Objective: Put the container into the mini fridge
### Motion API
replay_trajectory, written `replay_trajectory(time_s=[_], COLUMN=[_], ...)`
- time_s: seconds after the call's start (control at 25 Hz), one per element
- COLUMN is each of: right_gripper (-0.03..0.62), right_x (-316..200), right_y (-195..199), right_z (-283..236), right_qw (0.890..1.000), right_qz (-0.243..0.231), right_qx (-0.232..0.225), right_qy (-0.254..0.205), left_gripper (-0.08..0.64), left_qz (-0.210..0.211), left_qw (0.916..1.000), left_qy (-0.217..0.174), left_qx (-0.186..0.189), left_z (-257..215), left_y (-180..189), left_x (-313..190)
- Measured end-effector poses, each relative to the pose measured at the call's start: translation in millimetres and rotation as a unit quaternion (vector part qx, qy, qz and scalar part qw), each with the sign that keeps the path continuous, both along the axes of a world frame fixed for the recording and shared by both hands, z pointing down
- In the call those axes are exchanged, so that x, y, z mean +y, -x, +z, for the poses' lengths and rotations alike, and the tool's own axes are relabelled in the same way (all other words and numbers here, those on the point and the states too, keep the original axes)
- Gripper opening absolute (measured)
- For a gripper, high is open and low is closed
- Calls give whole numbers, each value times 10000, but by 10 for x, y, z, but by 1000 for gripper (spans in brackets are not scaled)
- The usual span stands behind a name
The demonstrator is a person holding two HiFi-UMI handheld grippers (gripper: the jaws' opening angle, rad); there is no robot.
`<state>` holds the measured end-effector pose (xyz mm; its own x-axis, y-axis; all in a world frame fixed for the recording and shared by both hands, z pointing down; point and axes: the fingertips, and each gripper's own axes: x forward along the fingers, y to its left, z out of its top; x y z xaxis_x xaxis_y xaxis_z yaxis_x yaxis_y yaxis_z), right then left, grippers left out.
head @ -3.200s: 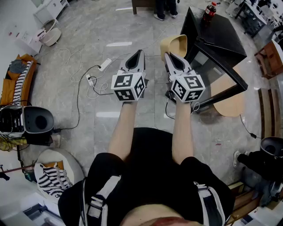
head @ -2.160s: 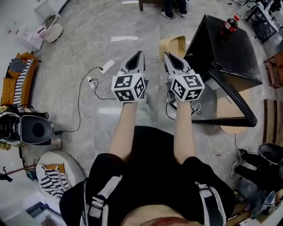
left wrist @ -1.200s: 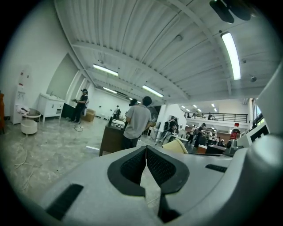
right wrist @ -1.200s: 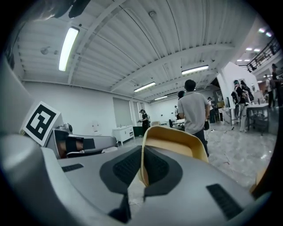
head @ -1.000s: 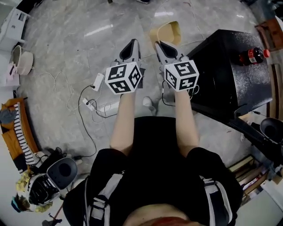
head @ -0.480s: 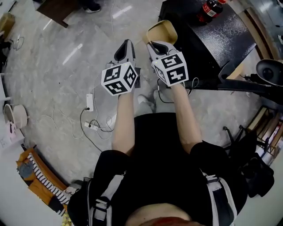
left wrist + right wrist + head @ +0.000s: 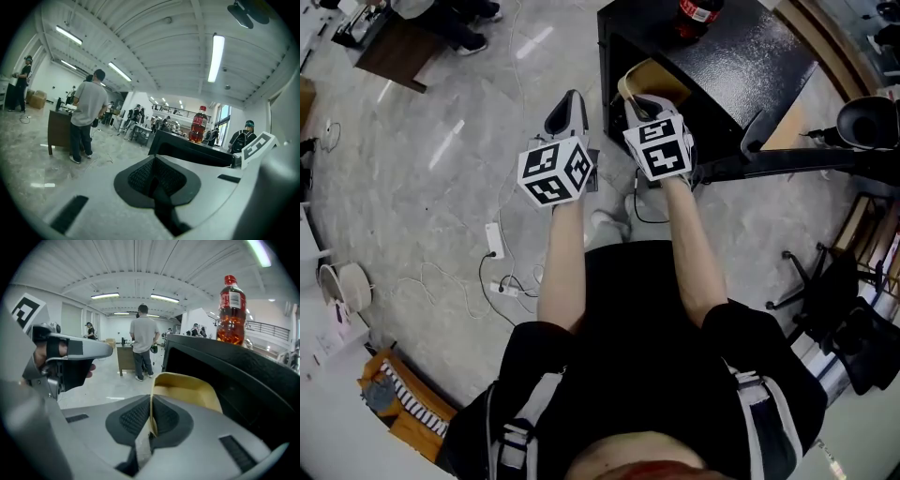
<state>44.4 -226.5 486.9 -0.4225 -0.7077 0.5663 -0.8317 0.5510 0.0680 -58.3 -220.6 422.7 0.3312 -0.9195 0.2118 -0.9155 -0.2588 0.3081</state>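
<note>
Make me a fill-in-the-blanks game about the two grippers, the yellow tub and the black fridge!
1. The right gripper is shut on the wall of the yellow ___.
2. The left gripper is shut and holds ___.
3. On top of the black mini fridge stands a red ___.

Missing words: container; nothing; bottle.

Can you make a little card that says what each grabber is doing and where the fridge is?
left hand-held gripper: shut, empty
right hand-held gripper: shut on the rim of the container
mini fridge: black, standing on the floor
container: tan, open-topped, right in front of the mini fridge
bottle: upright on top of the mini fridge
</note>
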Motion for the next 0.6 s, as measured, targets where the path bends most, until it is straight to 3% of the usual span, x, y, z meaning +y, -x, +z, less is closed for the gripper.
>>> replay_trajectory(time_s=[0.4, 0.6], right_gripper=[20, 20], right_x=[-118, -170], right_y=[-446, -586], right_z=[161, 258], right_qw=[9949, 9937], right_qz=[597, 799], right_qx=[790, 749], right_qy=[-183, -247], left_gripper=[11, 11], left_qz=[440, 593], left_qw=[9988, 9979], left_qy=[123, 100], left_qx=[-186, -229], left_z=[78, 76], left_y=[-321, -436], left_x=[-71, -109])
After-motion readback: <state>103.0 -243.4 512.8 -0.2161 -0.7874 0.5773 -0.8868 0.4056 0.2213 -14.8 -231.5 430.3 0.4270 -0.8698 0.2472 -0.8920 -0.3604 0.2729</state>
